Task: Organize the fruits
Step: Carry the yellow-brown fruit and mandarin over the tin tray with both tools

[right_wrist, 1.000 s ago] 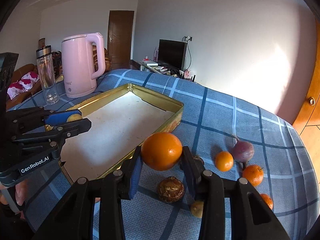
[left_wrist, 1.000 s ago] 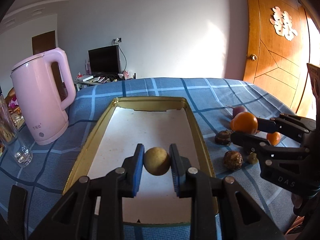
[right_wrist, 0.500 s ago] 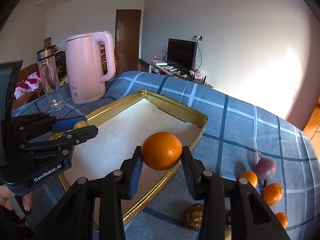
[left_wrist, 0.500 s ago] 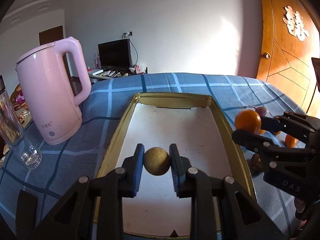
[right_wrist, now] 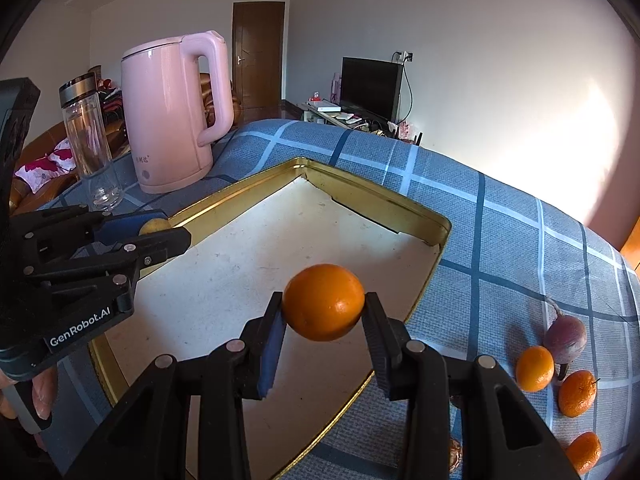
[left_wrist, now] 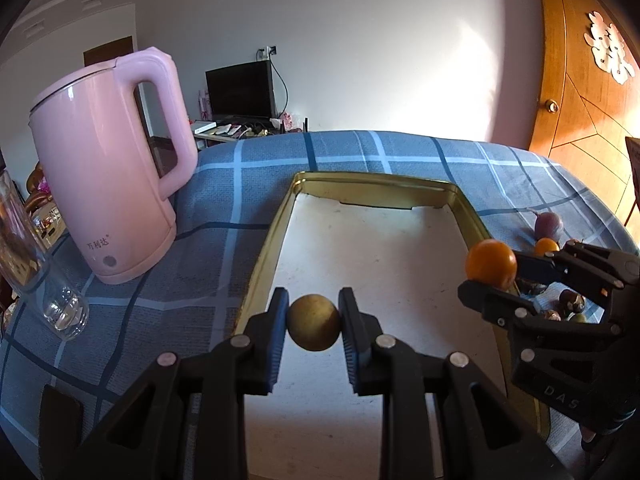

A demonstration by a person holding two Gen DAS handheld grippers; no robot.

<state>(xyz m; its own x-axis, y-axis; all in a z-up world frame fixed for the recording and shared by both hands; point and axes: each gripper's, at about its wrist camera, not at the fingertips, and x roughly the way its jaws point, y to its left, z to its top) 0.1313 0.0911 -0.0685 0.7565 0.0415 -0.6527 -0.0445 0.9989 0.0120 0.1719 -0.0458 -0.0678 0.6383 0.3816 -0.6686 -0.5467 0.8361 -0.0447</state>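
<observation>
My left gripper [left_wrist: 314,322] is shut on a small round yellow-brown fruit [left_wrist: 314,322] and holds it above the near left part of the gold-rimmed tray [left_wrist: 380,184]. My right gripper [right_wrist: 324,308] is shut on an orange [right_wrist: 324,308] and holds it above the tray's [right_wrist: 372,196] right side. The right gripper with the orange [left_wrist: 490,263] shows at the right of the left wrist view. The left gripper with its fruit [right_wrist: 154,226] shows at the left of the right wrist view. The tray's white floor is bare.
A pink kettle [left_wrist: 108,176] and a glass bottle [right_wrist: 88,140] stand left of the tray on the blue checked cloth. Several small oranges [right_wrist: 534,368], a purple fruit [right_wrist: 564,334] and brown fruits [left_wrist: 570,300] lie right of the tray.
Both grippers have moved left and forward over the tray with their fruits. The orange has gone from above the cloth to above the tray's right side.
</observation>
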